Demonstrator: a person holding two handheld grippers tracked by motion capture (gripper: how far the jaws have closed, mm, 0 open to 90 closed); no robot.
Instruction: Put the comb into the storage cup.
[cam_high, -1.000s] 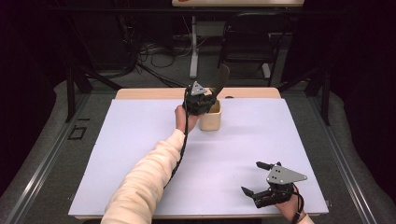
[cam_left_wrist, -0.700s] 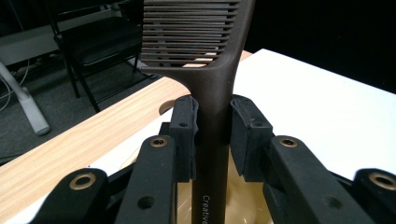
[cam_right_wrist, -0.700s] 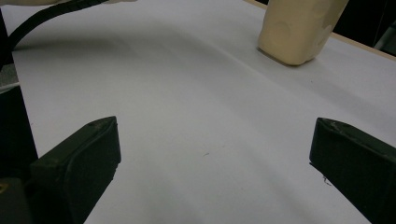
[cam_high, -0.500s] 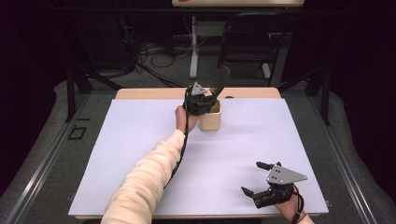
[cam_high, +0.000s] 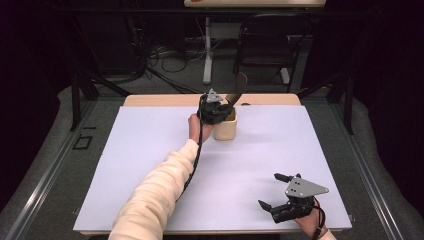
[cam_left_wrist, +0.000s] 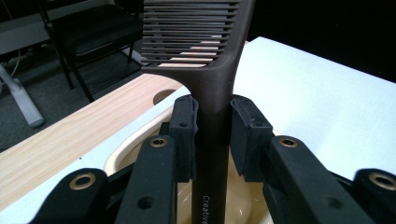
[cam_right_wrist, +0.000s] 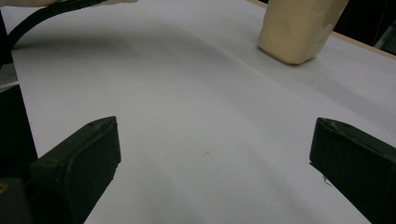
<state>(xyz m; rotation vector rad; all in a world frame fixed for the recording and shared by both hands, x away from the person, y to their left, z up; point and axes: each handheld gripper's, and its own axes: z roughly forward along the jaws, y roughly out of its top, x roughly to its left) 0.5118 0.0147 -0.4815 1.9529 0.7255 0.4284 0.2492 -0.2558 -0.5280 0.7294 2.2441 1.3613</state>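
Cup (cam_high: 224, 130) on mat (cam_high: 150, 165), toward far edge, near middle. Comb (cam_left_wrist: 205, 70) upright in cup, handle clamped between pads of left gripper (cam_high: 215, 107) just above rim. Right gripper (cam_high: 280, 192) well apart, at near right corner of mat. Bare table (cam_high: 165, 100) strip behind mat.

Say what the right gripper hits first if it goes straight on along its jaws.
Probably nothing soon: right gripper, jaws open, faces bare white table cover. The beige cup stands farther off, right of centre; depth unclear.
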